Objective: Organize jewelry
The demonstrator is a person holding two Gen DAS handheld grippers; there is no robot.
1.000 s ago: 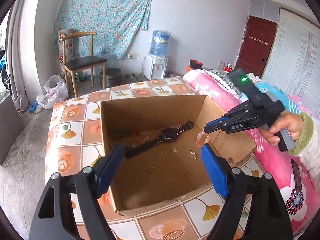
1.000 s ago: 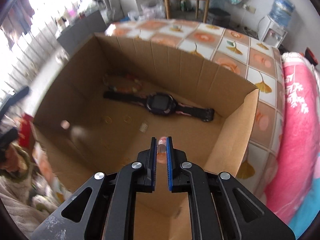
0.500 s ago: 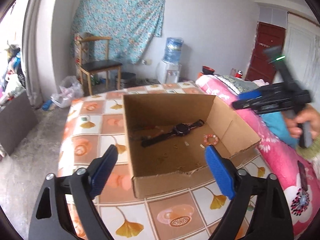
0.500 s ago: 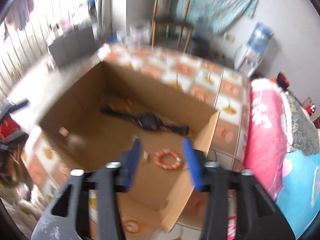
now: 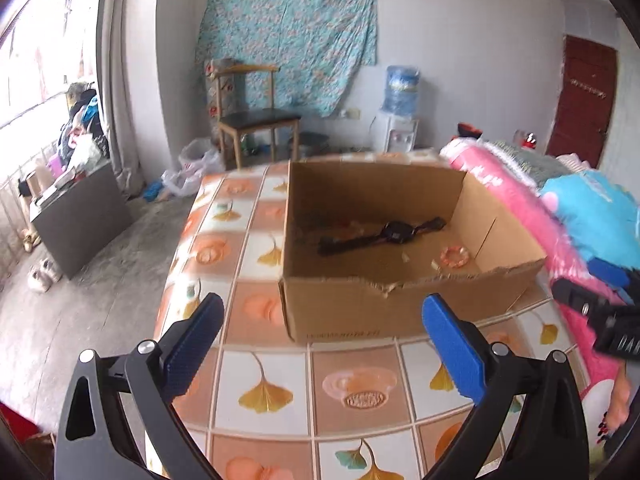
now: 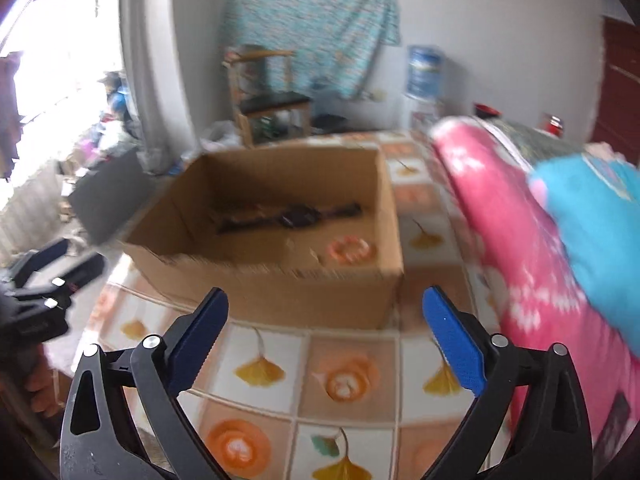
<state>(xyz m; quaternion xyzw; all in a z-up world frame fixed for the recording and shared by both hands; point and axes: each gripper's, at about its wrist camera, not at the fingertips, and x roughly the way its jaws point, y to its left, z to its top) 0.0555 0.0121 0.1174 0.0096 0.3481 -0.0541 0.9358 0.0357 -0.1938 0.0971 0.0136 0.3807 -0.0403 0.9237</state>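
Note:
An open cardboard box stands on the tiled table. Inside lie a black watch, an orange bead bracelet near the right wall, and small pieces on the floor of the box. The box, watch and bracelet also show, blurred, in the right wrist view. My left gripper is open and empty, held back in front of the box. My right gripper is open and empty, also in front of the box; it shows at the right edge of the left wrist view.
A pink and blue quilt lies on a bed along the table's right side. A wooden chair, a water dispenser and a grey cabinet stand on the floor beyond the table. The table's left edge drops to the concrete floor.
My right gripper opened and let the bead bracelet fall into the box, then pulled back out of it. My left gripper drew back from the box as well.

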